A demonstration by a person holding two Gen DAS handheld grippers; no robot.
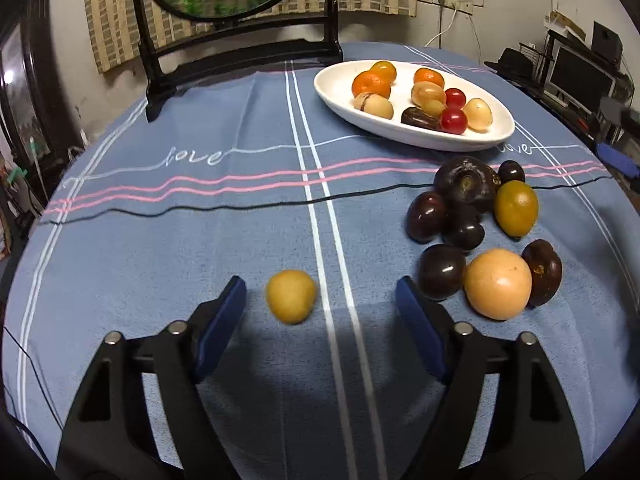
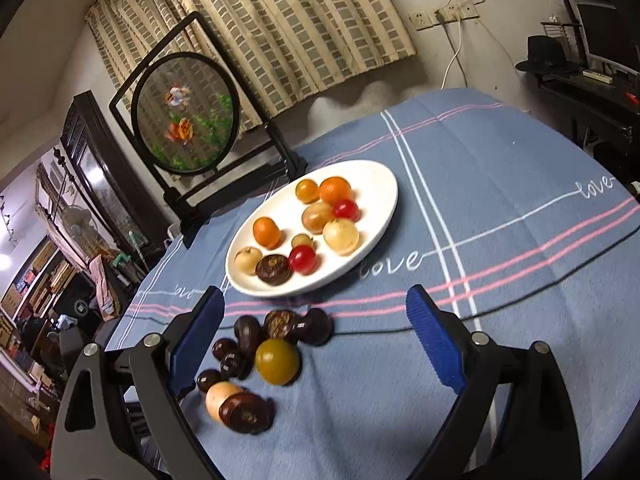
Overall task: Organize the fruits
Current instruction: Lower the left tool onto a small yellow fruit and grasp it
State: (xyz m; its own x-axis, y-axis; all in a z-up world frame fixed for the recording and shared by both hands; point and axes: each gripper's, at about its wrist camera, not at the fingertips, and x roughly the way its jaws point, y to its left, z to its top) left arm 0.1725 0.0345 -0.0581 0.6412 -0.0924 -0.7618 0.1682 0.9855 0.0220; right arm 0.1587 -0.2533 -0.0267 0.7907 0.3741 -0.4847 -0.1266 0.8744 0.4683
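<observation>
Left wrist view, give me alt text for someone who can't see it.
An open two-finger gripper with blue pads hovers over a small yellow round fruit lying alone on a blue striped tablecloth, nearer its left finger. To the right sits a loose cluster of dark purple and orange fruits; behind it, a white oval dish holds mixed small fruits.

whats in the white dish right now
The dish holds small fruits: oranges, red tomatoes, pale and brown ones. What lies beneath them is covered.
</observation>
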